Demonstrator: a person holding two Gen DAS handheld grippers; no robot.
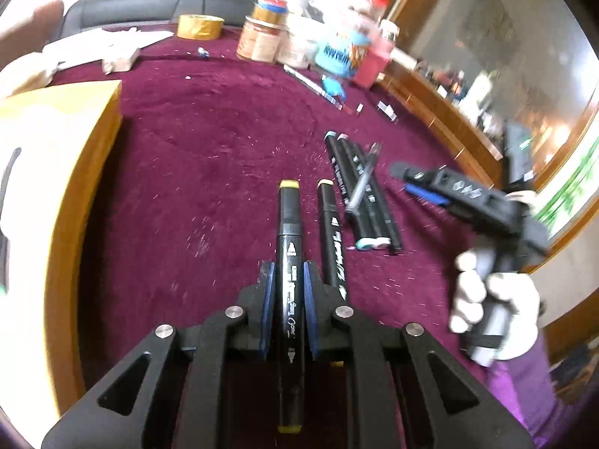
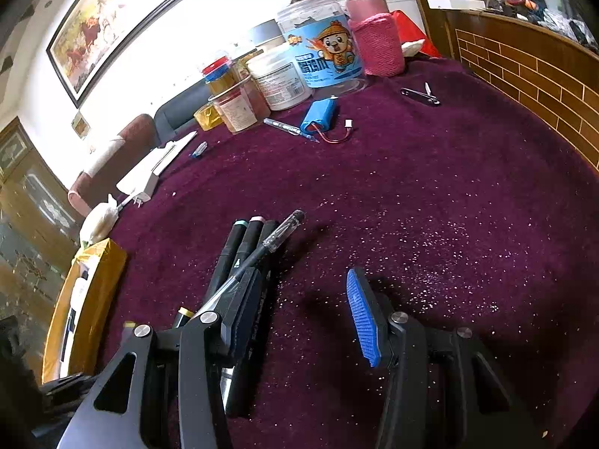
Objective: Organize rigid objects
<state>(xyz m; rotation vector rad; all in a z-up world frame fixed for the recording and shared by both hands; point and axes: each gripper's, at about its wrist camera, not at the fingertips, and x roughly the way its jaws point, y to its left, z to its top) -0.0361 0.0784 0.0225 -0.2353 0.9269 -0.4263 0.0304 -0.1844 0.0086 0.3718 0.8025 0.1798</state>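
- The left gripper is clenched on a yellow-capped marker, which runs straight forward between its blue pads, gripped near mid-barrel so it stays level and balanced
- Just to the right of that gripper, a second marker lies on the purple cloth, parallel to the held one; that looks like the start of a tidy row
- Further ahead and right, a bundle of markers lies side by side with a clear pen slanting across the top
- The right gripper is spread wide and holds nothing, with the bundle by its left finger, probably ready to take the pen
- A yellow box sits to the left gripper's left
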